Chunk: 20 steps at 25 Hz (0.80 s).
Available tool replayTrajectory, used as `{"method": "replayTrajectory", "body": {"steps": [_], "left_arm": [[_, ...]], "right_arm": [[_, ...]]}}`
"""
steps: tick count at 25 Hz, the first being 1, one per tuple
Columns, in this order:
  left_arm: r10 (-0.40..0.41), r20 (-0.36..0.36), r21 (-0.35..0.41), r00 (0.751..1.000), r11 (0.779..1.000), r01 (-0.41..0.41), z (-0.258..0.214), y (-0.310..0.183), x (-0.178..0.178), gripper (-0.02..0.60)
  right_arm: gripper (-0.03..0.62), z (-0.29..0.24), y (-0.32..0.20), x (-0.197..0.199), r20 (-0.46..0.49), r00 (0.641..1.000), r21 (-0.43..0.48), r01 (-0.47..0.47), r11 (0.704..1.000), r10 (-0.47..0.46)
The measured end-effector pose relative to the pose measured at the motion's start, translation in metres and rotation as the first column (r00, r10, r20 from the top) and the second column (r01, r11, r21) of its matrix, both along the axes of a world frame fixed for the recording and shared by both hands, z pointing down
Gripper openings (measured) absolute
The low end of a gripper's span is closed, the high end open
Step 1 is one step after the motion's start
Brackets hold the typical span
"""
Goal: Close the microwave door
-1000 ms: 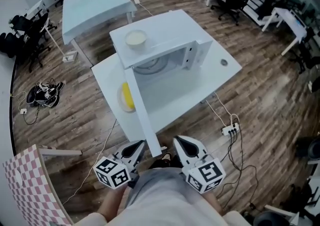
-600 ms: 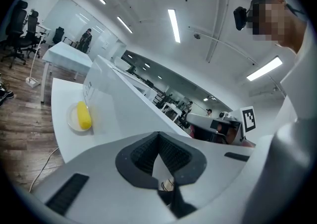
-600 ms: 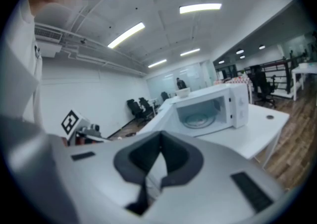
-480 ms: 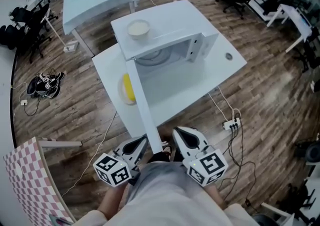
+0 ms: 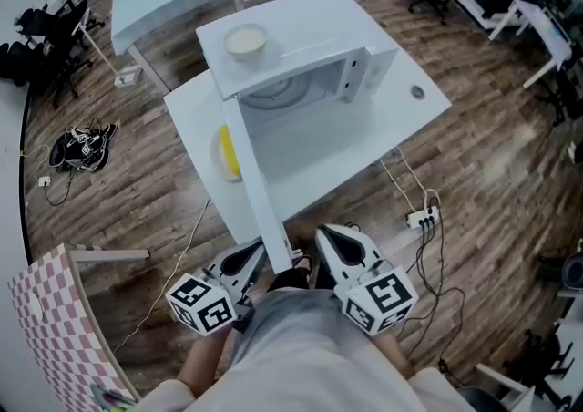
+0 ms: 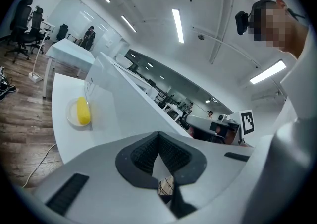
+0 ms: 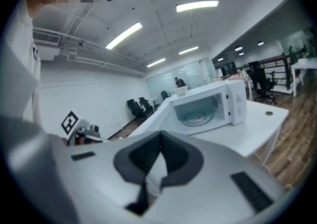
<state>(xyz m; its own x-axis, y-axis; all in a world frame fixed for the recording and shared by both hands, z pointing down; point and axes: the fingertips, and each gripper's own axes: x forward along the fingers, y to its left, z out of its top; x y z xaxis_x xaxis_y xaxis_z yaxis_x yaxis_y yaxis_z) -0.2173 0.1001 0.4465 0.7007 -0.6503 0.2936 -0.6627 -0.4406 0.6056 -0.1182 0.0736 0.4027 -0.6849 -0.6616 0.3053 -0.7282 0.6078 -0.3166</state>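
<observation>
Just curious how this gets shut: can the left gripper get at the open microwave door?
Probably yes. The microwave door swings out and ends right beside the left gripper, with nothing between them. Its jaws look together, so a push seems likelier than a grip.

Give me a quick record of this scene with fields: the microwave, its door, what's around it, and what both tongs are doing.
microwave: on the white table, only the turntable visible inside
door: wide open, swung out toward the person
bowl: on top of the microwave
plate: on the table, left of the door in the head view, holding a yellow item
left tongs: shut, empty, low beside the door's outer edge; contact unclear
right tongs: shut, empty, low, apart from the door
task state: door not yet closed
</observation>
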Motion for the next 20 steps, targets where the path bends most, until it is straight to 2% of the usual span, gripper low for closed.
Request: {"method": "replayTrajectory", "body": {"steps": [20], "left_arm": [[0.024, 0.006, -0.039, 1.000, 0.999, -0.023, -0.003, -0.011, 0.031, 0.017]], "right_arm": [[0.018, -0.004, -0.017, 0.030, 0.024, 0.999, -0.012, -0.025, 1.000, 0.025]]}}
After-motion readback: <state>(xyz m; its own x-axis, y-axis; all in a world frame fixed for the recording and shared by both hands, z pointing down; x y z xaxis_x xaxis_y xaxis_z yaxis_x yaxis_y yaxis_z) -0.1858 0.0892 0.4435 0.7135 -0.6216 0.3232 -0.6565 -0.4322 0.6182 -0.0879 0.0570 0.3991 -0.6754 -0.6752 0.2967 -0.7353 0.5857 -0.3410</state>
